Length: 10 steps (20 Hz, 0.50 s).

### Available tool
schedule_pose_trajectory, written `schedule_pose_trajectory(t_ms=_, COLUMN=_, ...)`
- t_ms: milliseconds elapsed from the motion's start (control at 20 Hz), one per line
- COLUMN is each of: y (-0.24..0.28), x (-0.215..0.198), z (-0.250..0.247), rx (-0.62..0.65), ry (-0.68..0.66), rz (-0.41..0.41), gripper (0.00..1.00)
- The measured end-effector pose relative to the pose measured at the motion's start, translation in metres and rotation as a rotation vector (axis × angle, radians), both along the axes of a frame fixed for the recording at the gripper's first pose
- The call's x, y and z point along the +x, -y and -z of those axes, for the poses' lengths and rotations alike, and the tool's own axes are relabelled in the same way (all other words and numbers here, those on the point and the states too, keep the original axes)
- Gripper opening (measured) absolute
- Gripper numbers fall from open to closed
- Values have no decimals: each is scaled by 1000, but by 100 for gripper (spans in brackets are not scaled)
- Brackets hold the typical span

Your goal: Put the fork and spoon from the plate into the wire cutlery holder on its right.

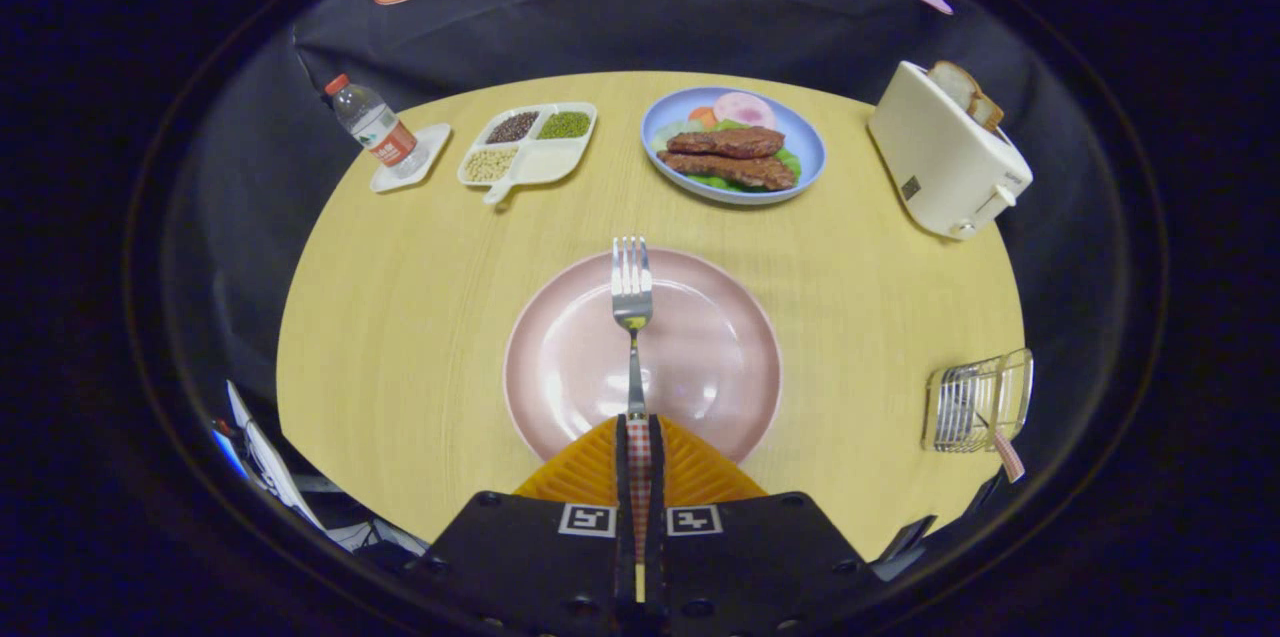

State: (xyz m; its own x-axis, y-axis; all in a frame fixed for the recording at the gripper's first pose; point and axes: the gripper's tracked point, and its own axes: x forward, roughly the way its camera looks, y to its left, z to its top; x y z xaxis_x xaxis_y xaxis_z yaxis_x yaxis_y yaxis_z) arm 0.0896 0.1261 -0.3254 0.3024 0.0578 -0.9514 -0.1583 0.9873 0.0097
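My gripper [638,437] is shut on the fork [632,302], both fingers pressing on its checked handle. The fork's metal tines point straight ahead, held above the pink plate [560,367]. The plate lies on the round wooden table [400,317] just beyond the fingers, with nothing on its bare surface. The wire cutlery holder [978,404] stands to the right of the plate near the table's edge. A checked handle [1008,455] sticks out of the holder toward me; its head is hidden inside the wires.
A blue plate of food [735,157] sits beyond the pink plate. A white divided tray of beans [528,155] and a water bottle [375,129] on a small dish stand at the far left. A white toaster [945,162] with bread is at the far right.
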Motion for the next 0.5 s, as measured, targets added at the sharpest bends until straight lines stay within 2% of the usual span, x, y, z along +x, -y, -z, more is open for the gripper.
schedule_pose_trajectory(t_ms=500, y=79, x=-1, z=-63, rx=-17, ry=35, rz=76, gripper=4)
